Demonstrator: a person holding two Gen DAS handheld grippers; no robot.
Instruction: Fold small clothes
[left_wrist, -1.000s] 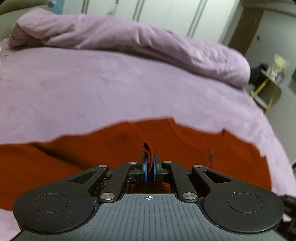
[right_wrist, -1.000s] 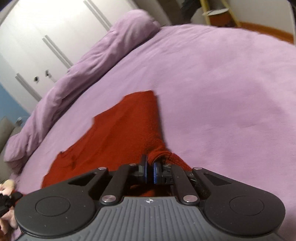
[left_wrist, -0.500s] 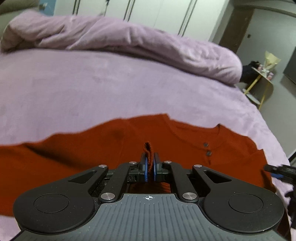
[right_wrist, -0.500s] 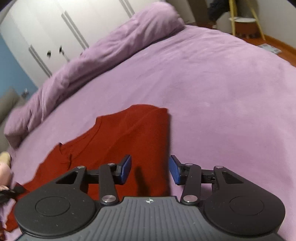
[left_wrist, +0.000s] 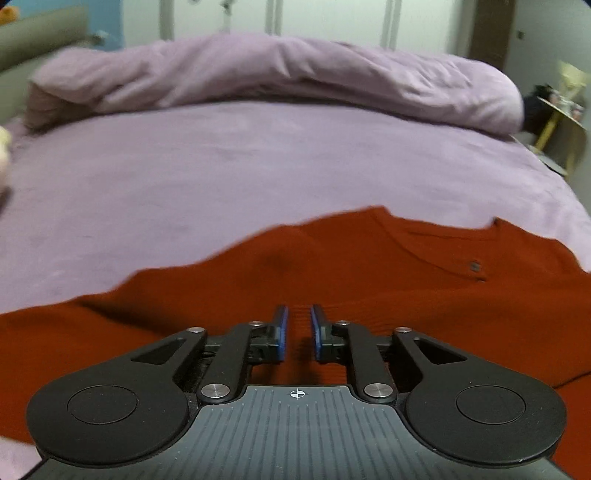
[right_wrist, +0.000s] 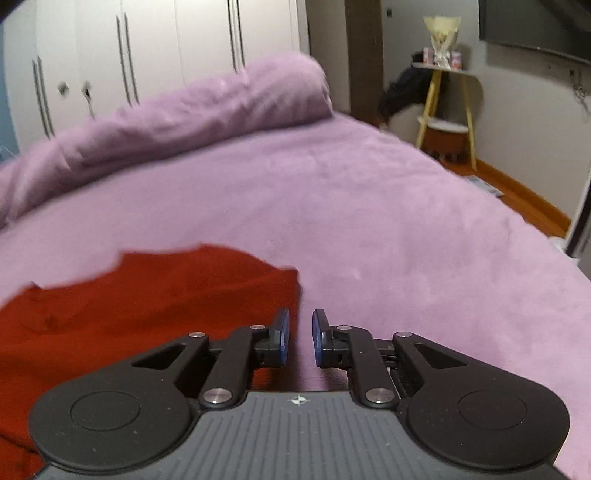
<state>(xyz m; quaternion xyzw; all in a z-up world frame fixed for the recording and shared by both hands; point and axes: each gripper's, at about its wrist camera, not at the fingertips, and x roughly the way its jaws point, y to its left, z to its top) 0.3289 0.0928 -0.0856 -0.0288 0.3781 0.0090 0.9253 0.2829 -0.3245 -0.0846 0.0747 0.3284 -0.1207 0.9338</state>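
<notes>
A small rust-red knit top (left_wrist: 369, 280) lies spread flat on the lilac bed sheet (left_wrist: 221, 177), its neckline and a dark button (left_wrist: 475, 266) toward the right. My left gripper (left_wrist: 299, 325) hovers just over the middle of the top; its jaws are opening, a narrow gap shows between the blue pads and no cloth is in it. In the right wrist view the top (right_wrist: 147, 306) fills the lower left. My right gripper (right_wrist: 300, 328) sits at the garment's right edge over the sheet (right_wrist: 388, 229); its jaws are closing, with nothing between them.
A rolled lilac duvet (left_wrist: 295, 70) runs along the far side of the bed, in front of white wardrobe doors (right_wrist: 147, 48). A yellow-legged side table (right_wrist: 447, 107) with small items stands past the bed's right edge, beside wooden floor (right_wrist: 517, 192).
The left gripper let go of the pinch of red cloth it held and its jaws parted. The right gripper released the garment's corner, opened wide, then narrowed, and rolled level at the top's right edge.
</notes>
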